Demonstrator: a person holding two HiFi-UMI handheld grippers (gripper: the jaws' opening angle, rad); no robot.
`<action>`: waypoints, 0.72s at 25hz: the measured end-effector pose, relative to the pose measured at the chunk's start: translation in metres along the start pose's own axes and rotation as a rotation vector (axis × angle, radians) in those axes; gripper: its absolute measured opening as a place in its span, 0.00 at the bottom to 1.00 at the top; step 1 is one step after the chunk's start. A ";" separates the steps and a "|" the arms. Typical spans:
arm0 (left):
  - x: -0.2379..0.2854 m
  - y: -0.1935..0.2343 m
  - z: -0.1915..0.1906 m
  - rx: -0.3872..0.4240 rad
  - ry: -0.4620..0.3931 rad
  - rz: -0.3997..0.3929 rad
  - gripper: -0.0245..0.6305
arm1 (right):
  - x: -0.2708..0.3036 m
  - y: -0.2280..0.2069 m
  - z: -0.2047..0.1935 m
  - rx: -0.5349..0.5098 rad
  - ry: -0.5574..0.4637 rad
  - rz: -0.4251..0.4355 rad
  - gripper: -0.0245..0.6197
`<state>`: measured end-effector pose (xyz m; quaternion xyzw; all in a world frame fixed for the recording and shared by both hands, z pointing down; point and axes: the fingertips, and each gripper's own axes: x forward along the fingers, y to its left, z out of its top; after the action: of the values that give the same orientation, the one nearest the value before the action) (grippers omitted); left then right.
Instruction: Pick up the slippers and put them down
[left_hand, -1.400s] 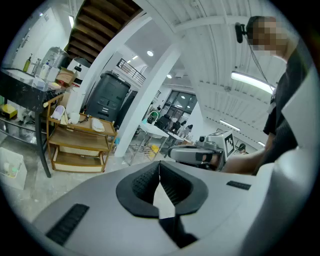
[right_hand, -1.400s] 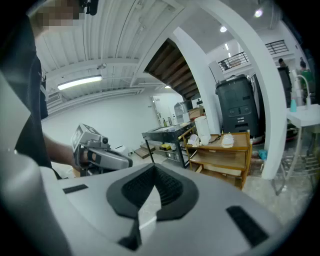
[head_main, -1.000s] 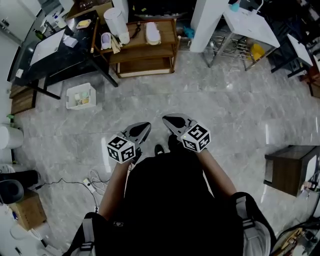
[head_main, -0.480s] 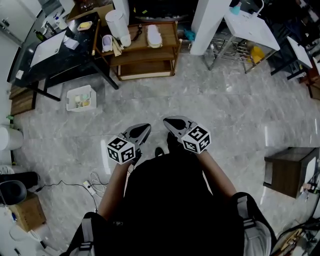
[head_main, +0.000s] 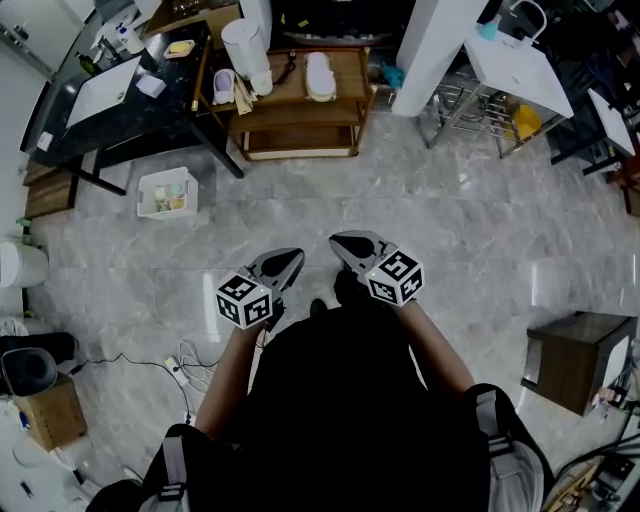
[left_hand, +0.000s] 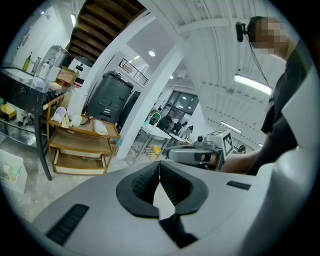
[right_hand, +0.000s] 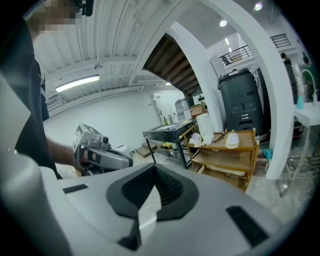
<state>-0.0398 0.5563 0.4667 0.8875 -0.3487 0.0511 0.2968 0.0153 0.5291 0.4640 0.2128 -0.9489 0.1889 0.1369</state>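
Left tongs (head_main: 292, 257) and right tongs (head_main: 338, 241) clenched tight, empty, side by side at mid-frame. White slipper (head_main: 319, 76) lying atop the wooden shelf unit (head_main: 350, 70) at upper centre, well apart from both. Likely hazard: arriving with tips shut and shoving the slipper off the shelf edge instead of gripping, or pinching only its soft edge and dropping it.

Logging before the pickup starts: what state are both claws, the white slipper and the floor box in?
left claw: shut, empty.
right claw: shut, empty.
white slipper: lying on top of the wooden shelf, untouched.
white box: on the floor, open-topped, items inside.
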 end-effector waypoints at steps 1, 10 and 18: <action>0.003 0.003 0.002 -0.004 -0.002 0.005 0.06 | 0.002 -0.004 0.001 0.002 0.003 0.005 0.05; 0.039 0.030 0.031 -0.044 -0.044 0.078 0.06 | 0.020 -0.048 0.015 -0.017 0.049 0.080 0.05; 0.061 0.048 0.057 -0.065 -0.060 0.154 0.06 | 0.038 -0.086 0.040 -0.035 0.057 0.157 0.05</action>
<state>-0.0315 0.4605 0.4620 0.8491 -0.4260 0.0359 0.3102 0.0140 0.4266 0.4677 0.1298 -0.9615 0.1884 0.1525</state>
